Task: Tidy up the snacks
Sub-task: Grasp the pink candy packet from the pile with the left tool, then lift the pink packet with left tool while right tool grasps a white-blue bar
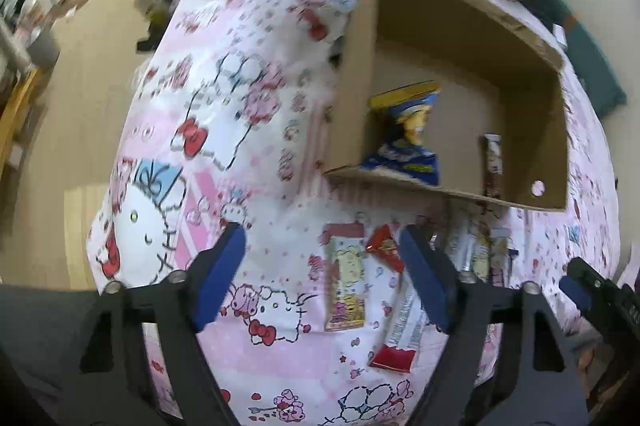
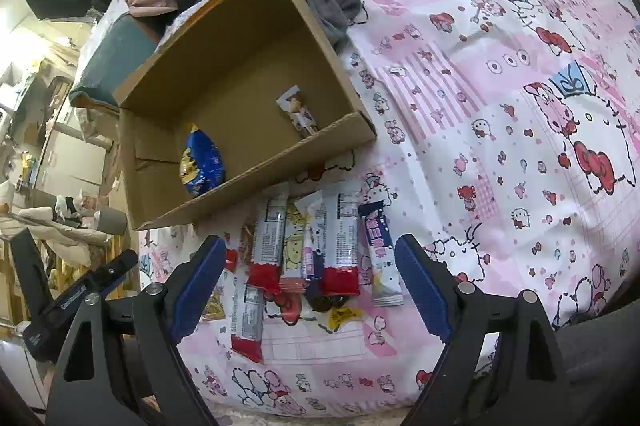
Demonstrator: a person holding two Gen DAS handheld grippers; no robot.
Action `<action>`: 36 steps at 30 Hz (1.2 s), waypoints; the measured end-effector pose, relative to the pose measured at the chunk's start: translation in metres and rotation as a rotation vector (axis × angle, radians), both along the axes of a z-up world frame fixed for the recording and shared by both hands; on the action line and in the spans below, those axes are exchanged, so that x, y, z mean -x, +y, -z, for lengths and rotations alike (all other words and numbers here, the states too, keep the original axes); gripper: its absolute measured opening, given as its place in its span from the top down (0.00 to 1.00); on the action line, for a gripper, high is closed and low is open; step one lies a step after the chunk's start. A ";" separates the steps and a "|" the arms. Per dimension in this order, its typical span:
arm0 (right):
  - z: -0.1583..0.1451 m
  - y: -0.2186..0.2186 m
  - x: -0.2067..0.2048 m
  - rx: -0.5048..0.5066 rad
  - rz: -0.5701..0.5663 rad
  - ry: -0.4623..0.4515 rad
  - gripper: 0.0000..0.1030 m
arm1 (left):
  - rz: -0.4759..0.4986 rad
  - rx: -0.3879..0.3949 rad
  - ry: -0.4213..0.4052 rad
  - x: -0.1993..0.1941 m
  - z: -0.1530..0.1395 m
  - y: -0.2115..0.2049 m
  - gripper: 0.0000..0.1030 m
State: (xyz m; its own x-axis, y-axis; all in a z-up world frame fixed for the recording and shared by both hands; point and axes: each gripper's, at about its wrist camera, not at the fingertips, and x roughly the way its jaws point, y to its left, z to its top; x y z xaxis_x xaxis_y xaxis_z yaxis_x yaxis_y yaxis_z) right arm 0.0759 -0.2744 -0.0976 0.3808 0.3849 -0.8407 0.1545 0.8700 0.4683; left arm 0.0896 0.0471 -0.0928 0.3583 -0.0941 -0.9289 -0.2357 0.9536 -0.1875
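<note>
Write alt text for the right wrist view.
An open gripper hangs over snack bars lying on a pink cartoon bedsheet. Behind them, a cardboard box holds a blue bag and one bar.

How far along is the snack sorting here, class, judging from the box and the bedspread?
Done: a blue snack bag and one small bar already sit inside the cardboard box. In hand: nothing; the left gripper and right gripper are both open, poised over the pile of snack packets on the bedspread. Left: that whole row of packets in front of the box.
</note>
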 end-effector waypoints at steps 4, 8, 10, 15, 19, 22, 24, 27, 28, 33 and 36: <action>0.005 -0.002 -0.003 0.000 0.014 0.018 0.14 | 0.055 -0.007 0.077 -0.003 0.025 -0.014 0.39; 0.006 -0.003 -0.003 0.008 0.017 0.023 0.14 | 0.116 -0.031 0.133 -0.005 0.048 -0.036 0.39; 0.006 -0.004 -0.004 0.014 0.017 0.025 0.14 | 0.159 -0.054 0.161 -0.006 0.060 -0.050 0.39; 0.008 -0.008 -0.003 0.033 0.028 0.031 0.14 | 0.199 -0.151 0.205 -0.008 0.085 -0.070 0.43; 0.008 -0.014 -0.003 0.021 0.050 0.032 0.14 | 0.216 -0.192 0.192 -0.012 0.088 -0.074 0.60; 0.008 -0.014 -0.004 0.022 0.048 0.033 0.14 | 0.223 -0.190 0.202 -0.013 0.086 -0.074 0.79; 0.008 -0.012 -0.004 0.021 0.046 0.034 0.14 | 0.225 -0.198 0.206 -0.013 0.083 -0.073 0.79; 0.008 -0.011 -0.003 0.020 0.042 0.033 0.14 | 0.208 -0.179 0.216 -0.008 0.079 -0.066 0.79; 0.007 -0.010 -0.003 0.021 0.041 0.030 0.14 | 0.200 -0.172 0.218 -0.006 0.077 -0.063 0.79; 0.006 -0.010 -0.003 0.022 0.042 0.028 0.14 | 0.171 -0.125 0.201 0.004 0.060 -0.047 0.79; 0.005 -0.010 -0.002 0.025 0.045 0.026 0.14 | 0.170 -0.114 0.164 0.008 0.042 -0.041 0.79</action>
State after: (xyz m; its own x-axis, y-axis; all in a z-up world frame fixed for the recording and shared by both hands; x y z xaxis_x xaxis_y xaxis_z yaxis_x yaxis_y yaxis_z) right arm 0.0780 -0.2842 -0.1029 0.3747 0.3465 -0.8600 0.2055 0.8734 0.4415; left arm 0.0819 0.0063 -0.1350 0.1897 -0.0311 -0.9813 -0.0886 0.9949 -0.0487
